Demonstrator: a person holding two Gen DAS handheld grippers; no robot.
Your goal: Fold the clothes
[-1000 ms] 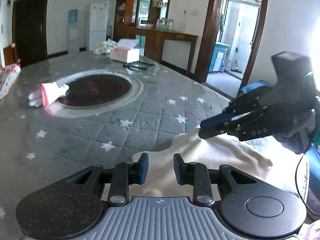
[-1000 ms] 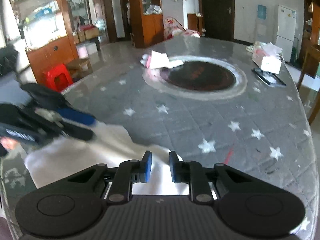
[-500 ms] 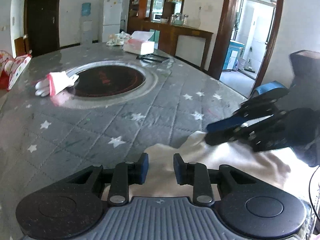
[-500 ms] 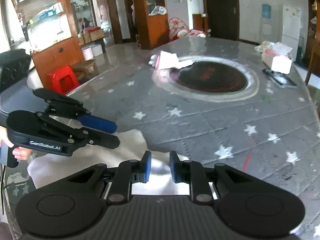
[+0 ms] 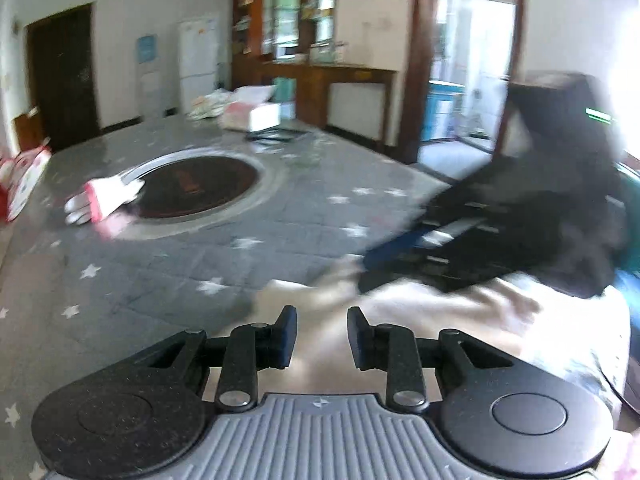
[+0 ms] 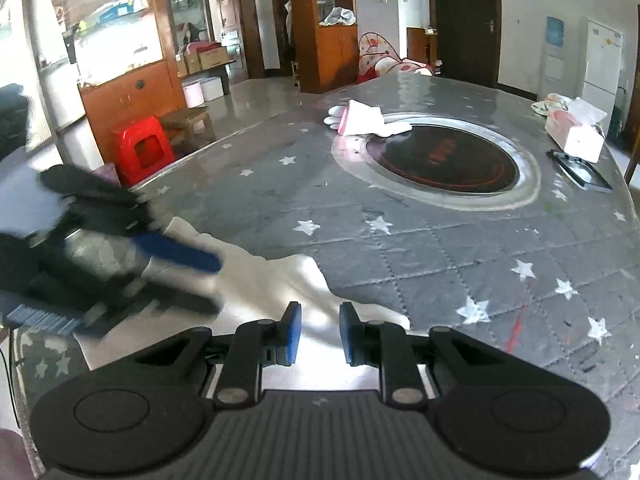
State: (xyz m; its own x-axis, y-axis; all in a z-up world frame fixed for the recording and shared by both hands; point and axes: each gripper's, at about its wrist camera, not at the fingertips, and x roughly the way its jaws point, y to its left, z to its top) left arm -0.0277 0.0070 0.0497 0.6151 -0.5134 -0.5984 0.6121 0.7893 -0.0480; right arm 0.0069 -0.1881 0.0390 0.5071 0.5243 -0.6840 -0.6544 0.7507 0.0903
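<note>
A cream-white garment (image 5: 420, 312) lies bunched at the near edge of the grey star-patterned table; it also shows in the right wrist view (image 6: 280, 280). My left gripper (image 5: 322, 334) is open with a narrow gap, just above the cloth, holding nothing. My right gripper (image 6: 320, 332) is open the same way over the garment's near edge. Each gripper shows blurred in the other's view: the right one (image 5: 472, 248) over the cloth's right side, the left one (image 6: 120, 256) over its left side.
The round table (image 6: 440, 248) has a dark inset hotplate (image 6: 444, 160) in the middle. A white and pink glove (image 6: 360, 120) lies by its rim. A tissue box (image 6: 576, 136) and a black tray (image 6: 580, 168) sit at the far side. A red stool (image 6: 140, 148) stands beyond the table.
Both grippers have swung over the garment and are blurred by motion. The jaws have kept their narrow gap. The cloth lies bunched much as before.
</note>
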